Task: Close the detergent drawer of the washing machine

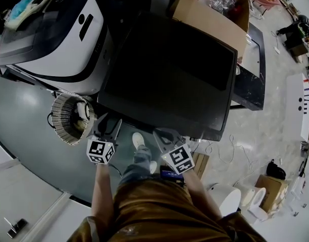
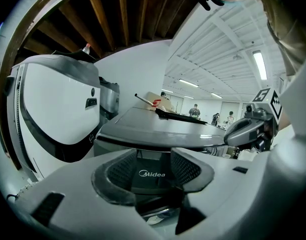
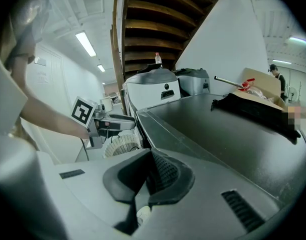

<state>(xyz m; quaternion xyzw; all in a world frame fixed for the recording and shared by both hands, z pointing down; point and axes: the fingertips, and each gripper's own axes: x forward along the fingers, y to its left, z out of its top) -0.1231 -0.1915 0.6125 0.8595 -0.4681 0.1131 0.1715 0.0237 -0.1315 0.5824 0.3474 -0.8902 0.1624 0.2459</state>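
Standing at the front of the dark washing machine [image 1: 169,69], the person holds both grippers close to its near edge. The head view gives the layout from above. The left gripper [image 1: 108,121] is at the machine's front left corner and the right gripper [image 1: 162,133] is further along the same edge, the two apart from each other. That view does not show the machine's front face, which lies under the lid's overhang.

The left gripper view fills this in. Its jaws are spread wide, and straight ahead between them, just under the grey lid, is the dark face of the detergent drawer [image 2: 152,176], printed Midea. Neither pad visibly touches it, and I cannot tell whether the drawer stands out or sits flush.

The right gripper view shows its jaws pressed together with nothing between them. They point across the lid rather than at the front face. Beyond its jaws and to the right, a dark cloth [image 3: 258,109] lies on the lid in front of a cardboard box [image 3: 258,84].

Left of the left jaws are a white machine [image 1: 53,34] and, nearer, a round ribbed basket [image 1: 68,119]. Only the head view shows the person's shoe [image 1: 138,139] on the floor between the two grippers.
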